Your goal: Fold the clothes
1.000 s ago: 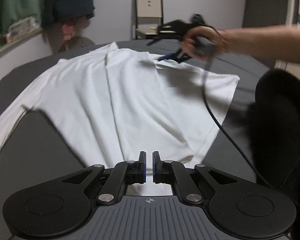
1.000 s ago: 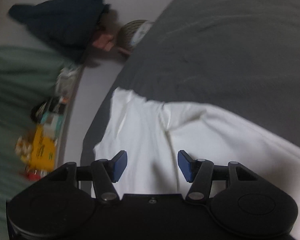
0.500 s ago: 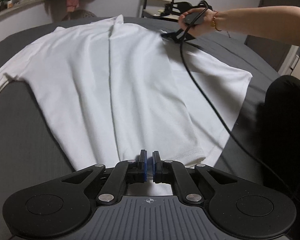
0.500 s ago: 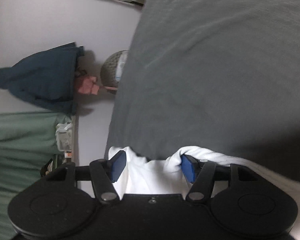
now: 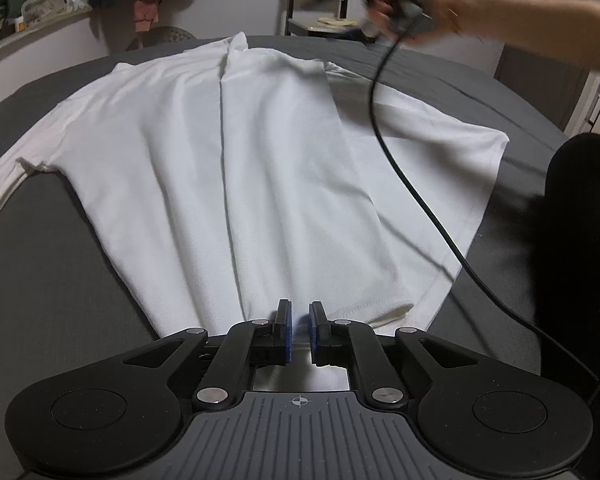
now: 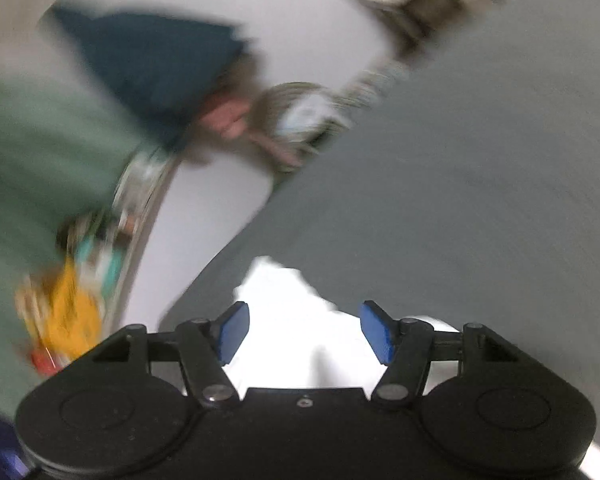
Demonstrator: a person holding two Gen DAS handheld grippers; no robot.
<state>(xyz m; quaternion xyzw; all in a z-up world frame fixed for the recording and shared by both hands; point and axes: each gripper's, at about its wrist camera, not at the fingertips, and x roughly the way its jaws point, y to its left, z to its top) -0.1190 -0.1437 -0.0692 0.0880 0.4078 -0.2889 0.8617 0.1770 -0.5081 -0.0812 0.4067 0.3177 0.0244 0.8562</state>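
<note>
A white shirt (image 5: 236, 168) lies flat on the grey surface (image 5: 52, 272), with one side folded over along a lengthwise crease. My left gripper (image 5: 299, 334) sits at the shirt's near hem, its blue pads slightly apart with hem cloth between them. My right gripper (image 5: 396, 20), seen in the left wrist view, is held in the air above the shirt's far right shoulder. In the blurred right wrist view it (image 6: 304, 332) is open and empty, above the shirt's collar end (image 6: 284, 300).
The right gripper's black cable (image 5: 400, 168) trails across the shirt's right side. A dark form (image 5: 580, 248) stands at the right edge. A shelf (image 5: 36, 28) with hanging clothes runs along the left wall. A stand (image 5: 320, 8) is behind the surface.
My right gripper let go of the shirt's shoulder and lifted up and away. My left gripper's pads have parted slightly at the hem.
</note>
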